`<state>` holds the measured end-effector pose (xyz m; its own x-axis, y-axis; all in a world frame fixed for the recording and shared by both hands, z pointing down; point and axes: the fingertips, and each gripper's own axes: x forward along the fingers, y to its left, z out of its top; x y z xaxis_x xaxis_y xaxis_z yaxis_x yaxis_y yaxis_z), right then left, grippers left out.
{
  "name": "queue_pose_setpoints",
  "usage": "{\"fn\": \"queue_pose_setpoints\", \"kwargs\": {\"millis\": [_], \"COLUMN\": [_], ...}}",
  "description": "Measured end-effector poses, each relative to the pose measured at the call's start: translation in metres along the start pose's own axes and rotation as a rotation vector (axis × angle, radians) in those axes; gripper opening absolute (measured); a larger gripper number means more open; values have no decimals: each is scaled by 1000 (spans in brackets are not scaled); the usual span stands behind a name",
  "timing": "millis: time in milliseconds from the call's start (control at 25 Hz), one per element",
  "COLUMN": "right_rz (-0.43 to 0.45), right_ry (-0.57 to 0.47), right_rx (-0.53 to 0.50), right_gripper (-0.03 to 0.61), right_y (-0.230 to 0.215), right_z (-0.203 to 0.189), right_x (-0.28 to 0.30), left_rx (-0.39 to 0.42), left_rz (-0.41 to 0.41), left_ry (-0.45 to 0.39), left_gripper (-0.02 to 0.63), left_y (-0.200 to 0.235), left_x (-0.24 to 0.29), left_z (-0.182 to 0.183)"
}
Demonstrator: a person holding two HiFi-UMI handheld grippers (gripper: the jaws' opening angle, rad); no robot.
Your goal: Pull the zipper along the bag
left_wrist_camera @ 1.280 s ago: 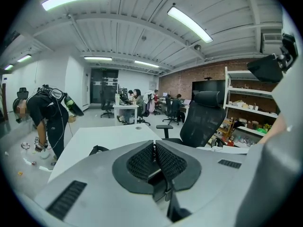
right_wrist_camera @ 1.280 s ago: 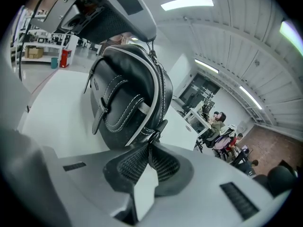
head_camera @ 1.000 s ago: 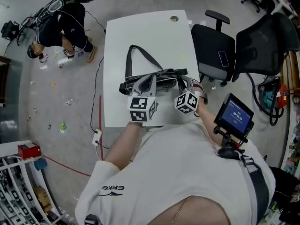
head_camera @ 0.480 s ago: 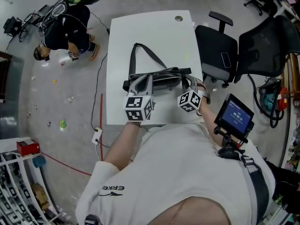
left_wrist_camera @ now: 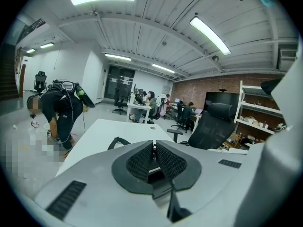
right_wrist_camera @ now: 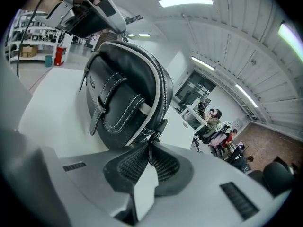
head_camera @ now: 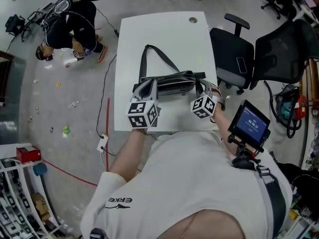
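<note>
White rectangular table point(head_camera: 164, 31), plain matt top, standing on grey floor point(head_camera: 70, 113). Round cable hole point(head_camera: 192, 20) set in top near far right corner. On top: black bag point(head_camera: 172, 85), placed crosswise on near half, long side roughly parallel to near edge, reaching from left of centre to close by right edge. White piping along bag's seam; white stitching and a strapped flap on front face. Black strap point(head_camera: 157, 58) looped out from bag toward far edge, lying flat on top, peak left of centre. Near edge partly covered in head view; not readable there.
</note>
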<state>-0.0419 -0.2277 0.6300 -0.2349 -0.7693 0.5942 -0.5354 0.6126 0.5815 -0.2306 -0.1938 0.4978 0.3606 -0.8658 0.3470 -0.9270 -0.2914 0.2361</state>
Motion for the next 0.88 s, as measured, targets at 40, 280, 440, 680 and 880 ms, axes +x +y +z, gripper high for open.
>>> {"fn": "queue_pose_setpoints", "kwargs": {"millis": [40, 280, 440, 680, 880], "right_rz": [0, 2, 3, 3, -3], "right_ry": [0, 3, 4, 6, 8], "right_rx": [0, -4, -3, -3, -5], "right_gripper": [25, 25, 25, 25, 25], "right_y": [-1, -1, 0, -1, -5], "right_z": [0, -1, -4, -7, -9], "right_x": [0, 0, 0, 0, -1], "left_rx": [-2, -16, -34, -82, -102], "left_rz": [1, -17, -30, -30, -32], "left_ry": [0, -1, 0, -6, -13], "left_gripper": [14, 14, 14, 14, 14], "left_y": [1, 1, 1, 11, 16], "left_x": [-1, -3, -4, -8, -11], "left_z": [0, -2, -4, -7, -8]}}
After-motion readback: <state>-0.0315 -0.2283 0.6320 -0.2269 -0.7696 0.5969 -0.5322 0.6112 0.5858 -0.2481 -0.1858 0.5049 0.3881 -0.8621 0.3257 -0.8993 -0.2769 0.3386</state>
